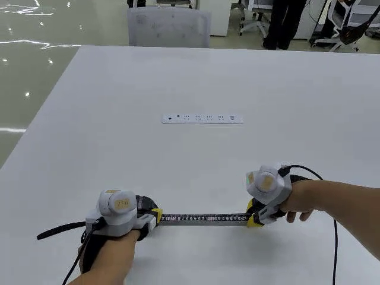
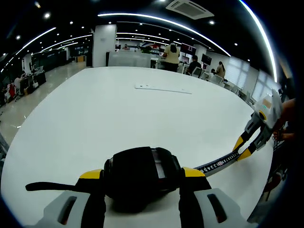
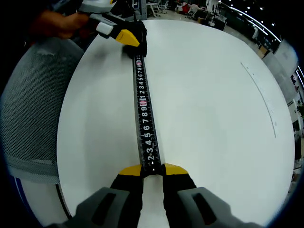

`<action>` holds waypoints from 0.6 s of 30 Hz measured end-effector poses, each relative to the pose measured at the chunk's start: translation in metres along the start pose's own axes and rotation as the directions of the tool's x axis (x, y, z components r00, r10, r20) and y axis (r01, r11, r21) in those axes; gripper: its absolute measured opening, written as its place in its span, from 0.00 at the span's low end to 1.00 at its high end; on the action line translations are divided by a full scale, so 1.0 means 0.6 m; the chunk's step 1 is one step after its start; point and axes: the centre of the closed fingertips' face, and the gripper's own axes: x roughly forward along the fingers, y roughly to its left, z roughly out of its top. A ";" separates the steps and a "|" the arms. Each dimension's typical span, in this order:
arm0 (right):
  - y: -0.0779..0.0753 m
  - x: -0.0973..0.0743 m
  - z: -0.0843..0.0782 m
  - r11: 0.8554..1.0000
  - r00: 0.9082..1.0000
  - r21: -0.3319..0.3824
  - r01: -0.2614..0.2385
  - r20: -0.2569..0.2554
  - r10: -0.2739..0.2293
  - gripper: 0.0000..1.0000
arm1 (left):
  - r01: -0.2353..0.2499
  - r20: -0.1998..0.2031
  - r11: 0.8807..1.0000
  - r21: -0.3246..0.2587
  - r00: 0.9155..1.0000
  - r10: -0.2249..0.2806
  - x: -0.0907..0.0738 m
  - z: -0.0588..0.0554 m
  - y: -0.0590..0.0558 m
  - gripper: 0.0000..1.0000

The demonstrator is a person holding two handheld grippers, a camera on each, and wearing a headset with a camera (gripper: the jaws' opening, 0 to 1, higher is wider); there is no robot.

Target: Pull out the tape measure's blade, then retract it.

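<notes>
A black tape measure case [image 2: 142, 175] sits on the white table [image 1: 196, 77], clamped between the yellow-tipped jaws of my left gripper [image 1: 151, 218]. Its black blade [image 1: 205, 218] with white numerals runs flat along the table to my right gripper [image 1: 254, 217], whose yellow tips are shut on the blade's end. In the right gripper view the blade [image 3: 144, 118] stretches away from my right gripper [image 3: 153, 169] to the case [image 3: 135, 35] in my left gripper [image 3: 124, 37], with about twelve centimetres of numerals showing. A black wrist strap [image 1: 59, 230] trails left from the case.
A white power strip [image 1: 202, 119] lies flat in the middle of the table. A grey mesh chair back [image 1: 169, 27] stands at the far edge. People and office chairs [image 1: 350, 21] are beyond the table. A black cable [image 1: 332, 231] loops from my right gripper.
</notes>
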 end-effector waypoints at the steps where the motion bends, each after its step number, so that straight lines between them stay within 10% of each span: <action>1: 0.003 0.001 0.001 1.000 1.000 -0.018 0.000 -0.002 0.000 0.14 | 0.001 0.000 1.000 0.002 1.000 -0.001 0.001 0.000 0.000 0.59; 18: 0.001 0.003 0.012 1.000 1.000 -0.016 -0.005 -0.002 0.004 0.14 | 0.023 -0.001 1.000 -0.012 1.000 -0.023 0.000 -0.001 -0.001 0.58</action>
